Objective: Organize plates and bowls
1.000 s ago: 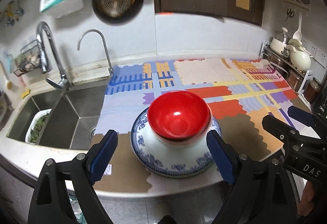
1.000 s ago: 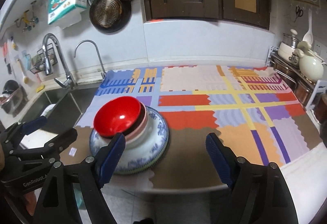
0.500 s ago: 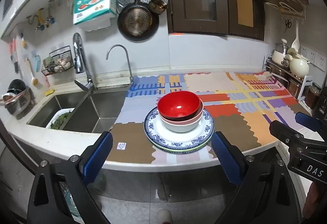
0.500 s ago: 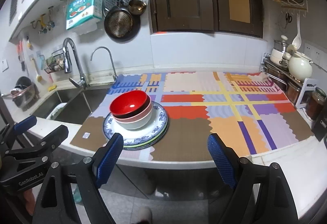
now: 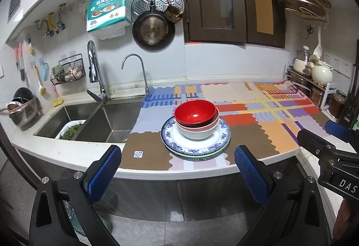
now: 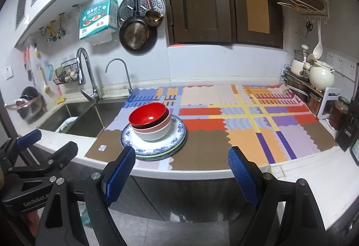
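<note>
Two empty grippers, left [image 5: 178,173] lettered "GenRobot", right [image 6: 181,170] "DAS".

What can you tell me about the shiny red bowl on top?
The red bowl is round and glossy, bright red inside with a dark outside. It looks empty and sits upright, nested in a pink bowl, which sits in a white bowl. That pile rests on stacked blue-patterned plates on the colourful mat. Neither claw touches it.

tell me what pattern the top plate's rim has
A blue floral band on white, on the top plate; clearest in the left wrist view.
</note>
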`<action>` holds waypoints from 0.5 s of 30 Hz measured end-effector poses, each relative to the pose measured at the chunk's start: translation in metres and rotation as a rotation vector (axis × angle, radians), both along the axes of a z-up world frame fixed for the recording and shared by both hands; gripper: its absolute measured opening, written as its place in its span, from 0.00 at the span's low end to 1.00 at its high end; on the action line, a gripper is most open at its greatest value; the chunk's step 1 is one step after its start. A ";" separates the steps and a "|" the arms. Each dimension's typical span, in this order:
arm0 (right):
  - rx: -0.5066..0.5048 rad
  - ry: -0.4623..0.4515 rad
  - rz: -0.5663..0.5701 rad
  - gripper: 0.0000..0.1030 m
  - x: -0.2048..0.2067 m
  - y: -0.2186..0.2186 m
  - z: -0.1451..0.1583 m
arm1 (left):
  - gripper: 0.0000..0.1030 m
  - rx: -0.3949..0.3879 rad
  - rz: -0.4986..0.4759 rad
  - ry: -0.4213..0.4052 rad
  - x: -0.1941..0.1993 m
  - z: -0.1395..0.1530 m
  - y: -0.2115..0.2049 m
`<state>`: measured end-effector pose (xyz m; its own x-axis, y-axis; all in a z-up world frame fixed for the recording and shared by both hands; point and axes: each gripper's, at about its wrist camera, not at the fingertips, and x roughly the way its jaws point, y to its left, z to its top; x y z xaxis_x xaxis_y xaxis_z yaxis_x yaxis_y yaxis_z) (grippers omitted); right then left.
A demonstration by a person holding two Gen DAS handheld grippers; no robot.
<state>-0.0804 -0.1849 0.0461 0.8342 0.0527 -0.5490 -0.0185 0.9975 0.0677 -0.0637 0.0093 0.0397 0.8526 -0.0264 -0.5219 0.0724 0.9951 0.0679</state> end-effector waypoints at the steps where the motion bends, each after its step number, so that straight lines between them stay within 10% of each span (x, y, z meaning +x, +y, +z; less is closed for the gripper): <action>1: -0.001 0.000 -0.002 0.83 -0.001 0.000 0.001 | 1.00 0.004 -0.002 0.001 -0.001 0.000 0.001; 15: -0.006 -0.009 -0.007 0.83 -0.019 0.007 0.006 | 1.00 0.030 0.003 -0.015 -0.022 0.008 0.008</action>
